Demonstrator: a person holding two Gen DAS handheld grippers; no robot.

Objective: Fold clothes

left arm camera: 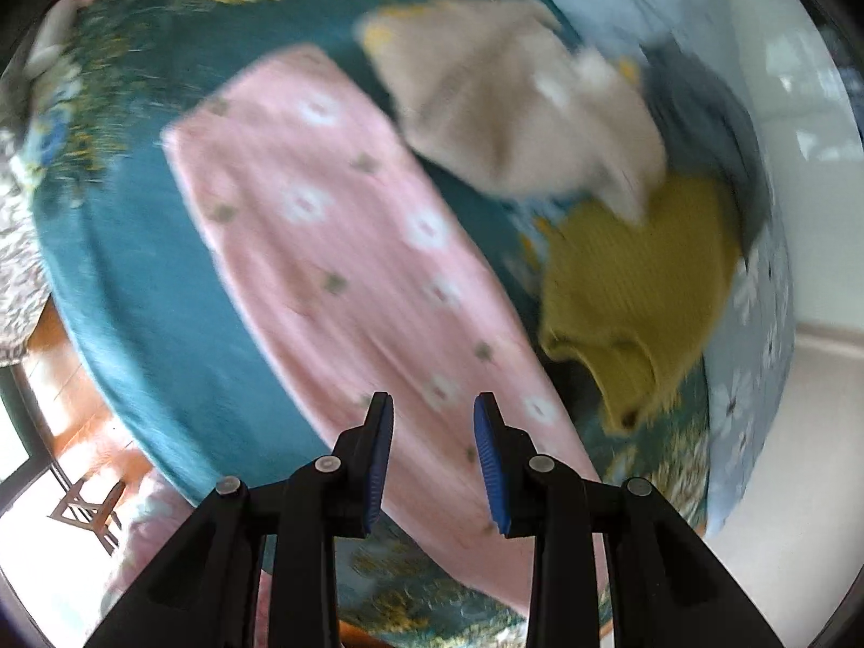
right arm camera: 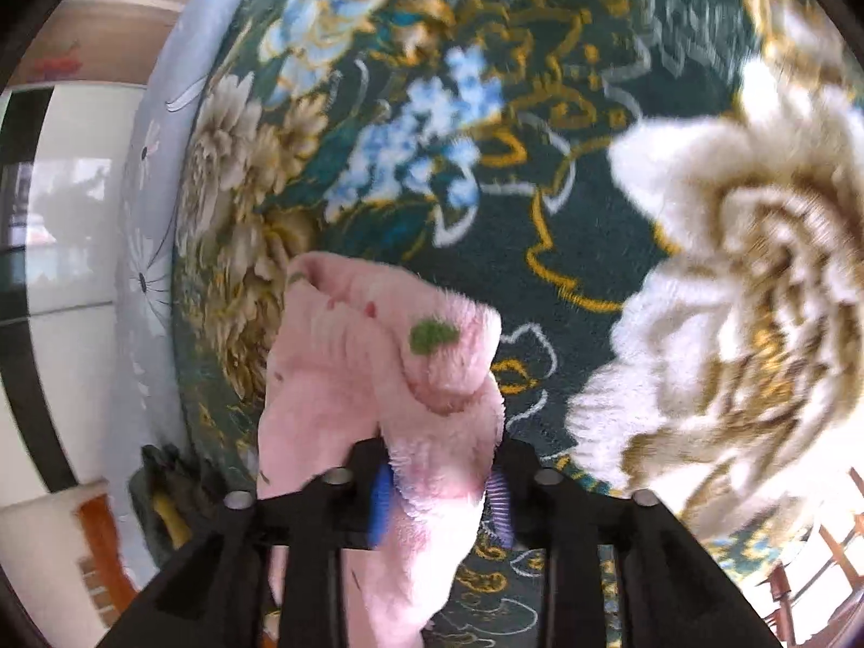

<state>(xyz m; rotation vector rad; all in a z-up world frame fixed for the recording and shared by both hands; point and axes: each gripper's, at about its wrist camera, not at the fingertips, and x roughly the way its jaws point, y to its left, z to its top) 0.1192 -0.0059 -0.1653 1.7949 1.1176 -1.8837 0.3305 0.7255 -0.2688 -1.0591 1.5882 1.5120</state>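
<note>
A pink fleece garment with white flowers lies stretched out on a teal floral blanket. My left gripper hovers open and empty above its near end. My right gripper is shut on a bunched part of a pink fleece garment, which covers most of its fingers. The left wrist view is blurred.
A beige garment, a mustard-yellow garment and a dark grey one lie at the right of the blanket. A light blue flowered sheet runs along the edge. Wooden floor and a chair show at lower left.
</note>
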